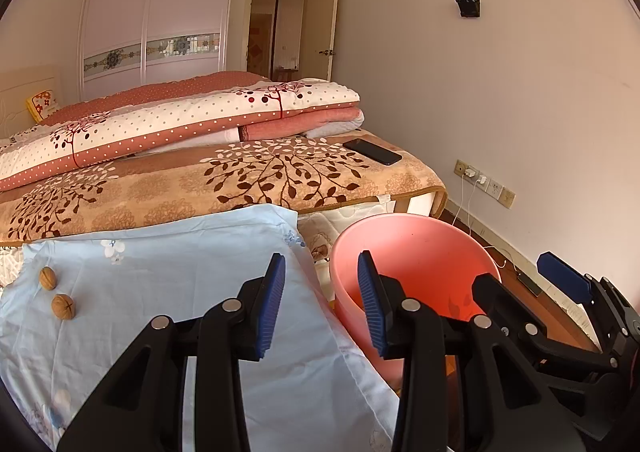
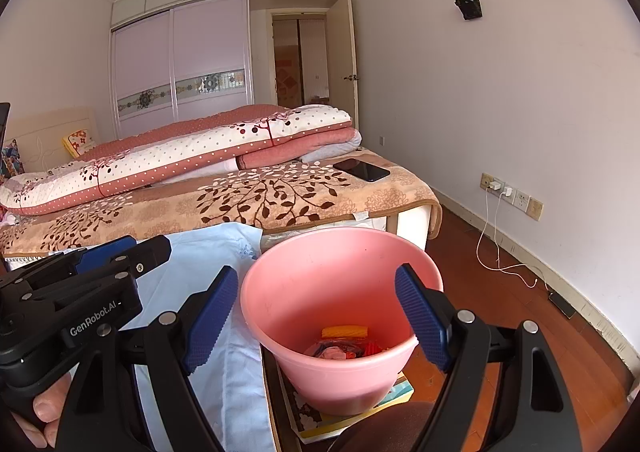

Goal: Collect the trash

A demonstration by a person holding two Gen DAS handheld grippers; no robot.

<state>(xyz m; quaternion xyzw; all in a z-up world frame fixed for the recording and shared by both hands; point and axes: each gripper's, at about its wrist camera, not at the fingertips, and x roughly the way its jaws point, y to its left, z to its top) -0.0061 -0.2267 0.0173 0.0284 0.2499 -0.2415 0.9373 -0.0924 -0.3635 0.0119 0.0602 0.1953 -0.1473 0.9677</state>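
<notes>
Two walnuts (image 1: 47, 277) (image 1: 63, 306) lie on a light blue pillowcase (image 1: 160, 292) at the left of the left wrist view. A pink bucket (image 2: 340, 280) stands beside the bed and holds a yellow wrapper (image 2: 345, 331) and other bits of trash (image 2: 336, 352). My left gripper (image 1: 322, 296) is open and empty over the pillowcase edge and the bucket rim (image 1: 400, 218). My right gripper (image 2: 316, 320) is open and empty, its fingers on either side of the bucket. The right gripper also shows in the left wrist view (image 1: 560, 276).
A black phone (image 1: 372, 151) lies on the brown leaf-patterned blanket (image 1: 240, 180). Folded quilts (image 1: 180, 124) lie behind it. Wall sockets with a charger and white cable (image 2: 496, 188) are at the right. Books (image 2: 352, 412) lie under the bucket on the red wooden floor (image 2: 500, 312).
</notes>
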